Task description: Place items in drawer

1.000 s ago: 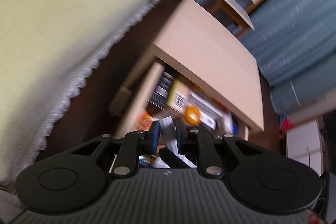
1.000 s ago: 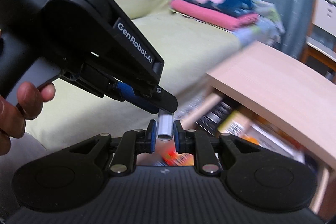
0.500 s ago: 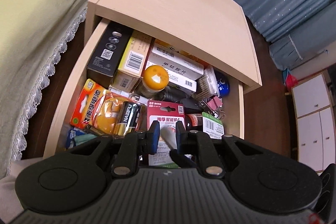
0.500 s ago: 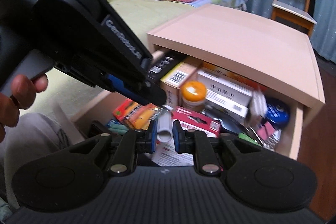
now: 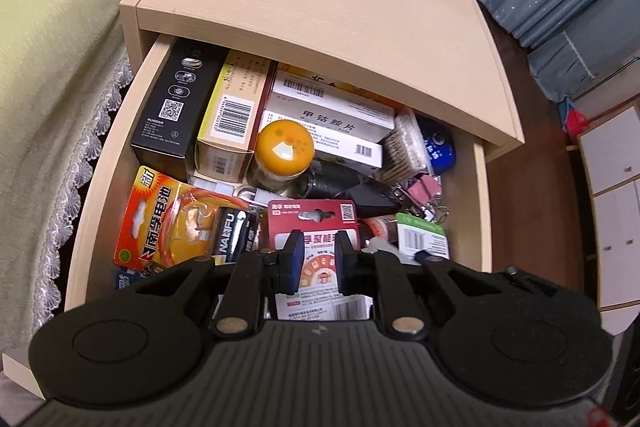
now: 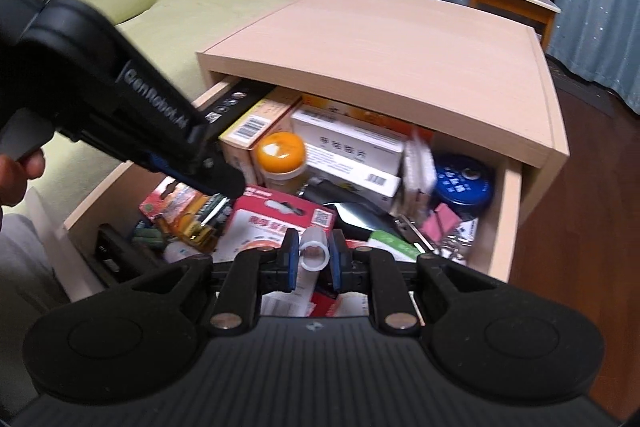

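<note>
Over the open drawer (image 5: 100,163) (crammed already), the right gripper (image 6: 314,257) pinches a white tube (image 6: 315,254); the left gripper (image 5: 316,259) hangs slightly parted, empty.

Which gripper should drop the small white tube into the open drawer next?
Right. The right gripper holds the small white tube above the open wooden drawer; the left gripper is empty.

Two wrist views, both close above the same open drawer (image 5: 100,163).
</note>
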The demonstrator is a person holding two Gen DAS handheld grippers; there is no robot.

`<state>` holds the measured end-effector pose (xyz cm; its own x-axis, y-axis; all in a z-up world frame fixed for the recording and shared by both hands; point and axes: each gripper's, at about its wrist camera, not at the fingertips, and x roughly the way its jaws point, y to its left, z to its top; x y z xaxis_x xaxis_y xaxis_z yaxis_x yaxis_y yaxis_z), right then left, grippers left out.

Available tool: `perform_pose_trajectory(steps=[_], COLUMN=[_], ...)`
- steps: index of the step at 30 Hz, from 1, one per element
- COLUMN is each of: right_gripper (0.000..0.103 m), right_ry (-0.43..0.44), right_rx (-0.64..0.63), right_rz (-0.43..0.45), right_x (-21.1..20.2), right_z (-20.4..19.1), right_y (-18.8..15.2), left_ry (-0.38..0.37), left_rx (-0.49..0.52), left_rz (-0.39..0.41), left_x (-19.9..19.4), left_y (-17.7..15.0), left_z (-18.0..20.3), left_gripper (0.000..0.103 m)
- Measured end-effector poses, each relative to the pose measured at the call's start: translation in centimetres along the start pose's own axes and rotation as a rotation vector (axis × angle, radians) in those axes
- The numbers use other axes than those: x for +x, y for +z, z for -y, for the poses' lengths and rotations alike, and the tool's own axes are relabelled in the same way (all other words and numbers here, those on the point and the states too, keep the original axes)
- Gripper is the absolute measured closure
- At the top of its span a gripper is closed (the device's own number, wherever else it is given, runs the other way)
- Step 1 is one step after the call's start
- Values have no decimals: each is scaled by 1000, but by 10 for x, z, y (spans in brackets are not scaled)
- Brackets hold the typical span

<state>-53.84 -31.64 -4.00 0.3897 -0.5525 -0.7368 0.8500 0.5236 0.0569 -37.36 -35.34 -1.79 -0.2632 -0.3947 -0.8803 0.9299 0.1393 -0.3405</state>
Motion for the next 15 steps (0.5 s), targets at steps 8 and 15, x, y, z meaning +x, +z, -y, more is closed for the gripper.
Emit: perform_pose_trajectory(steps=[8, 15], right_gripper=[89, 89], right_ry=[-16, -31], right_rx=[9, 9], right_rz=[6, 8], right_x=[-6, -1], right_z=[9, 16], right_y=[-6, 0], left_ry=[71, 114], left_rx=[51, 93], left_rz=[17, 39], left_x=[3, 1], left_y=[-1, -2], left_z=[11, 13], left_gripper=[85, 85])
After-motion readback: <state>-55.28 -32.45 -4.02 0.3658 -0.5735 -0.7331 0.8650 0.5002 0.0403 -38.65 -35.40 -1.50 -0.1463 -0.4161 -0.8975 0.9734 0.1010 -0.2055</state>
